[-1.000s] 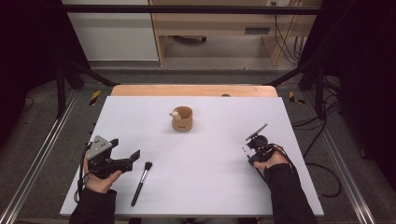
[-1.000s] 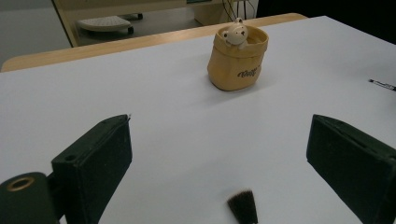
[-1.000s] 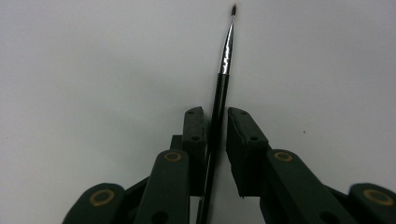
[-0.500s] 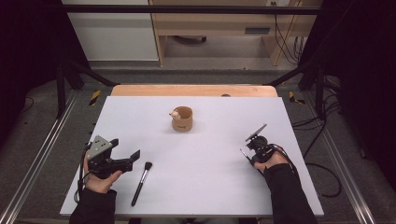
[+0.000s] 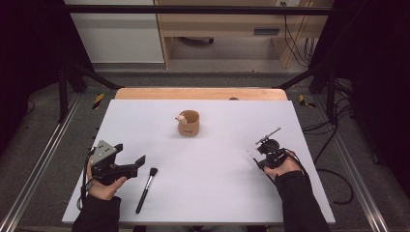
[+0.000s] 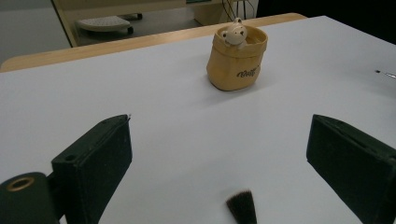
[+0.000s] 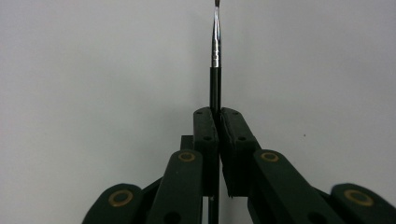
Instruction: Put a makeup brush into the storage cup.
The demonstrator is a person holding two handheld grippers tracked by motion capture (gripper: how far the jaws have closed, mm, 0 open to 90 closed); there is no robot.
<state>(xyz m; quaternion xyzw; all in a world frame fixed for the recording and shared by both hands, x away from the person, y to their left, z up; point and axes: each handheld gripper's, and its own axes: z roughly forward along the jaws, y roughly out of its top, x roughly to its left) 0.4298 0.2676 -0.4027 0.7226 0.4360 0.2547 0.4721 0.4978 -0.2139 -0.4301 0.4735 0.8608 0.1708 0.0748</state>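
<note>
White laminate covers the bench (image 5: 203, 193), a wide flat sheet with a strip of pale wood along its far edge. Near the middle of that far half stands a small tan pot shaped like a paper sack, with a cream bear figure peeking over its rim (image 5: 188, 123); it serves as the landmark here. All around the pot the white surface lies bare, so there is free room on every side of it, and it stands well apart from every bench edge.

Toward the person and to the right of the pot, the right gripper (image 5: 259, 157) hovers inside the right bench edge. Its fingers are pressed together on a thin black-handled brush with a silver ferrule (image 7: 215, 56), which sticks out straight ahead of the closed fingers in the right gripper view.

Toward the person and to the left of the pot, the left gripper (image 5: 138, 163) rests low over the bench, a little inside the left edge. Its fingers (image 6: 95, 163) stand wide apart with nothing between them, and the pot shows straight ahead through the gap. Just right of this gripper lies a black-handled make-up brush with a dark fluffy head (image 5: 146, 189), its head pointing toward the pot and its handle toward the near bench edge.

Dark script is printed on the front of the pot; it is too blurred to read with certainty.
</note>
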